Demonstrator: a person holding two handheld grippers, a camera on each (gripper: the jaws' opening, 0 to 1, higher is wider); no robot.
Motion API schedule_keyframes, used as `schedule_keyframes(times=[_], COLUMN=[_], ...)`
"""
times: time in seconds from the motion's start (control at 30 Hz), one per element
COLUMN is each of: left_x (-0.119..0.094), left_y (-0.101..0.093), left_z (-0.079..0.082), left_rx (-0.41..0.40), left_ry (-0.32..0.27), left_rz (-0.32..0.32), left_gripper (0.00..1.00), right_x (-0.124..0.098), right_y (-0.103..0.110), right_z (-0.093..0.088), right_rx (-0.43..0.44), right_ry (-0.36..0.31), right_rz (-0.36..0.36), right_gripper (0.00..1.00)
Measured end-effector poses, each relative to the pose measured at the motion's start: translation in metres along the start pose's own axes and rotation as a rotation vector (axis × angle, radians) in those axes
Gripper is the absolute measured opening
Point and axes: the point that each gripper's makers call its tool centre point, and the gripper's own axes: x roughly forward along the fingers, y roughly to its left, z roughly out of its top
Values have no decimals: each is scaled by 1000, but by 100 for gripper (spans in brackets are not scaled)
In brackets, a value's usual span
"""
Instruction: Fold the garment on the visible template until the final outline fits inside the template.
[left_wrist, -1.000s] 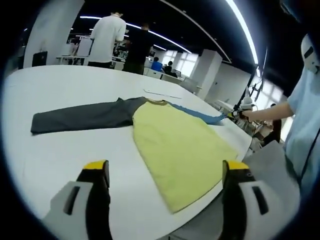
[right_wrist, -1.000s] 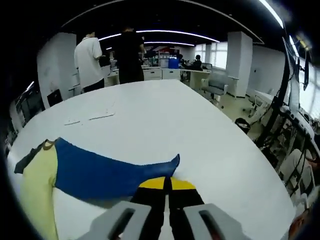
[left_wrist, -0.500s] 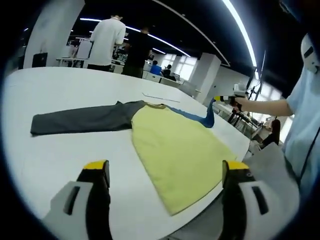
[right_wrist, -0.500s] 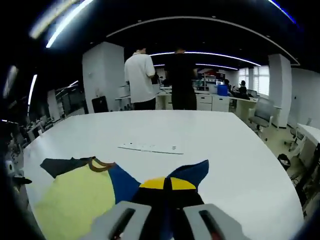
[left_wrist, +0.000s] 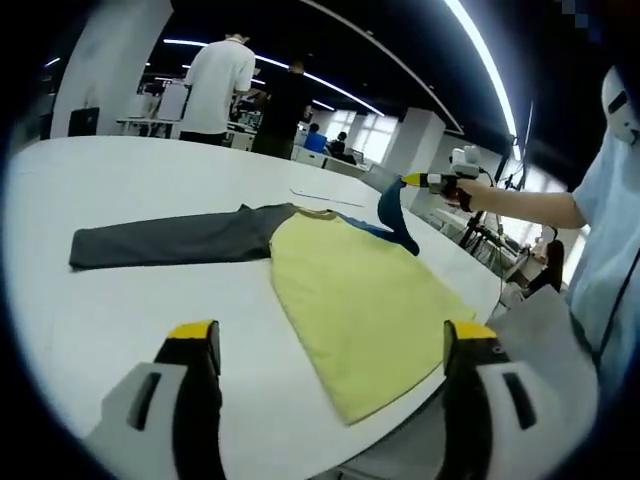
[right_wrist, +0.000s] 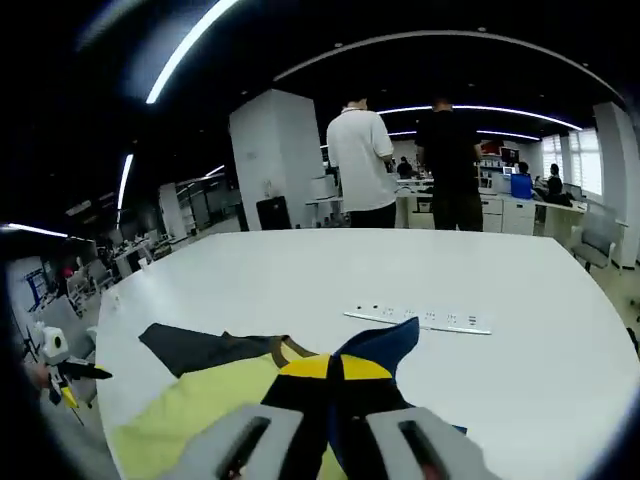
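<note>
The garment lies on the white table (left_wrist: 90, 310): yellow body (left_wrist: 360, 300) spread flat, grey sleeve (left_wrist: 170, 238) stretched out to the left. Its blue sleeve (left_wrist: 392, 212) is lifted off the table and curves over the body's upper right corner. My right gripper (left_wrist: 412, 181) holds it up by the cuff. In the right gripper view the right gripper (right_wrist: 335, 368) is shut on the blue cuff (right_wrist: 385, 342), above the yellow body (right_wrist: 190, 420) and the grey sleeve (right_wrist: 195, 347). My left gripper (left_wrist: 330, 340) hangs open above the near table edge, short of the garment.
A thin white strip (right_wrist: 420, 318) lies on the table beyond the collar. The person's arm (left_wrist: 530, 208) reaches in from the right. Two people (right_wrist: 365, 165) stand past the far edge of the table. The table's rim runs close under the yellow hem (left_wrist: 400, 415).
The right gripper has lifted the blue sleeve off the table and carried it inward over the yellow body. The left gripper stays where it was, open.
</note>
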Motion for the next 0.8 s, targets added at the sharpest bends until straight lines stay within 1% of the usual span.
schedule_keyframes(times=[0.23, 0.3, 0.4, 0.47, 0.5, 0.63, 0.8], left_x=[-2, -4, -7, -8, -9, -10, -10], left_y=[-1, -1, 1, 2, 2, 3, 3], left_z=[-1, -1, -3, -3, -3, -3, -3], left_rx=[-6, -9, -13, -15, -16, -17, -19], left_ry=[-5, -5, -3, -4, -3, -2, -2], left_rz=[7, 12, 21, 24, 27, 34, 36], left_gripper=[89, 89, 89, 89, 89, 89, 89], right_x=[24, 33, 46, 53, 57, 73, 93], right_y=[36, 50, 76, 89, 98, 130, 159], right_z=[8, 11, 15, 17, 17, 8, -8], right_rx=[10, -9, -9, -18, -24, -50, -70], right_ry=[-13, -13, -19, -19, -18, 7, 41], right_rz=[75, 100, 160, 185, 205, 268, 314], right_gripper=[0, 0, 0, 0, 0, 0, 0])
